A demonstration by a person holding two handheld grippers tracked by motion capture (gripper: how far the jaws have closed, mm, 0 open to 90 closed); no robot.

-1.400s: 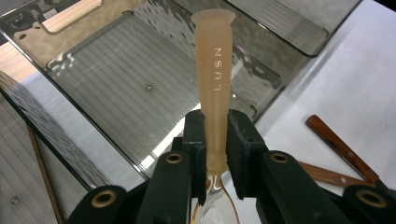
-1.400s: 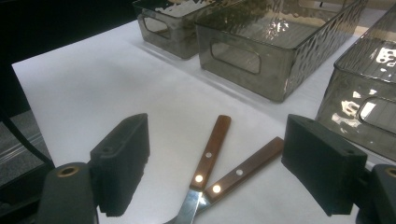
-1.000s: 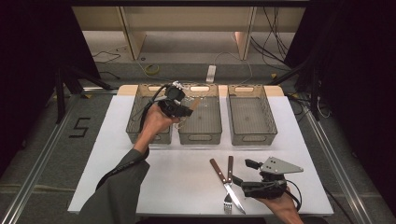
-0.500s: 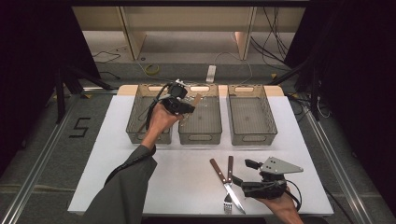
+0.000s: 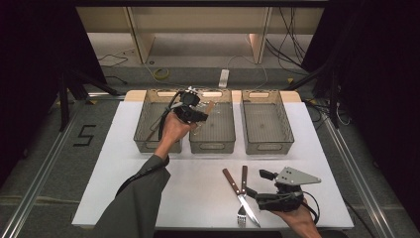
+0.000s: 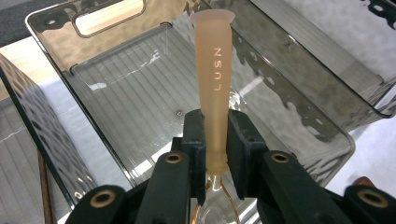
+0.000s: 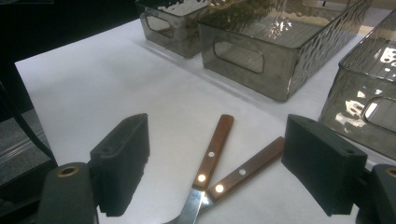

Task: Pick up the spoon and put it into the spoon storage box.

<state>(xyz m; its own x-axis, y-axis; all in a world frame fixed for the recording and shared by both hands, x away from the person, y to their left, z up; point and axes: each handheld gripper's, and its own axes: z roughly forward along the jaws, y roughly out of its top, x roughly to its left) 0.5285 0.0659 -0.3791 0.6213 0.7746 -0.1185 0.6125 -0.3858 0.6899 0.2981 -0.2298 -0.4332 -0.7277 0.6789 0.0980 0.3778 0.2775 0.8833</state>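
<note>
A white table (image 5: 124, 188) carries 3 smoky clear bins in a row along its far side: the left bin (image 5: 148, 124), the middle bin (image 5: 218, 134) and the right bin (image 5: 265, 126). The left bin holds a wooden-handled utensil lying aslant, its type too small to tell.

The left gripper (image 5: 200, 116) is held up over the near-left part of the middle bin. In the left gripper view its jaws are clamped on the narrow lower end of a tan handle (image 6: 214, 79), which sticks up past the pads and reads LUSN. A clear rounded bowl shows just below the pads, so the piece looks like a spoon (image 5: 209, 107).

The right gripper (image 5: 257, 184) rests low on the table near the front-right edge, jaws spread wide with nothing between the pads. Just ahead of it lie a knife (image 5: 241, 197) and a fork (image 5: 243, 193), both with brown riveted handles, crossed over each other at the necks.
</note>
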